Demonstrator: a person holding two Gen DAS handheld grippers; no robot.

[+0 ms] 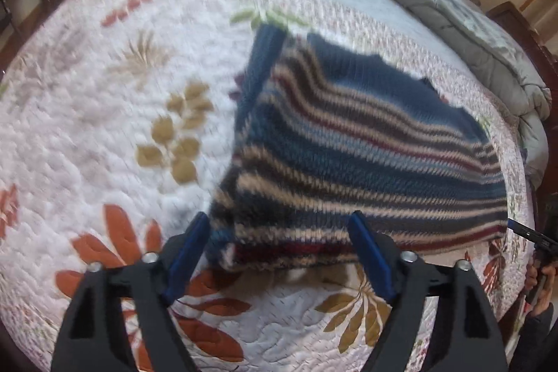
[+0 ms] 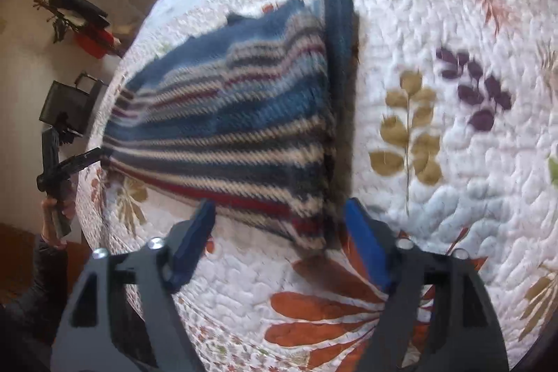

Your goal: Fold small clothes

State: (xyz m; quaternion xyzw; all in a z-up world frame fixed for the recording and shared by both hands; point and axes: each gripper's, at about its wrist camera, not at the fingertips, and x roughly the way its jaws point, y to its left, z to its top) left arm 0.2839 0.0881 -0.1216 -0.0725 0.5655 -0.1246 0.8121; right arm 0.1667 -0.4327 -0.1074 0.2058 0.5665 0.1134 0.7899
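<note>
Left gripper [image 1: 280, 227] angling downward at lower centre of frame, jaws standing wide, pads gripping nothing. Right gripper [image 2: 280, 215] posing likewise, jaws apart. Hand [image 2: 55, 208] showing at left edge.

Each gripper [image 1: 279, 253] black-framed, blue pads [image 1: 190, 258], silver screws [image 1: 150, 257].
</note>
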